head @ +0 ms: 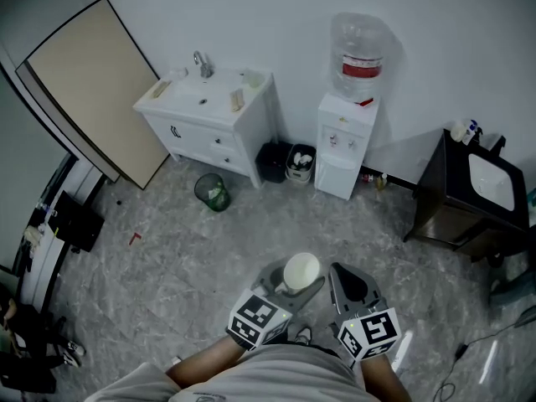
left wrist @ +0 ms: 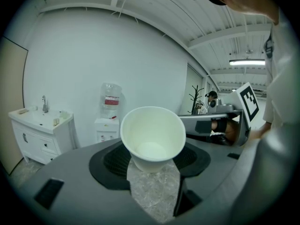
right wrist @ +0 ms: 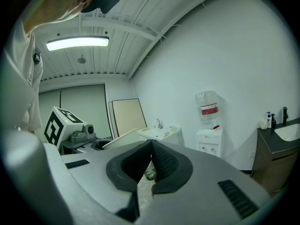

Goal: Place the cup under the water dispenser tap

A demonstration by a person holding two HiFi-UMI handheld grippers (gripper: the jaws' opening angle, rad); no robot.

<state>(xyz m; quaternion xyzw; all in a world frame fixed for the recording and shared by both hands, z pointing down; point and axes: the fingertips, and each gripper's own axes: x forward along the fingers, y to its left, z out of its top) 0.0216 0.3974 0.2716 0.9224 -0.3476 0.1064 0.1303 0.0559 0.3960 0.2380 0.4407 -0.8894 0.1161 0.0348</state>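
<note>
Left claw [head: 293,290] is clamped on your white paper cup [left wrist: 152,135] near its base; right claw [right wrist: 150,144] is closed, empty. Looks light and crushable, so squeeze gently, low down.

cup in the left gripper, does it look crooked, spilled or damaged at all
Slightly crooked. The cup is pinched near its base by the left gripper, and its mouth seems tipped back toward the gripper rather than straight up. It is empty, with no dents showing, so nothing has spilled.
</note>
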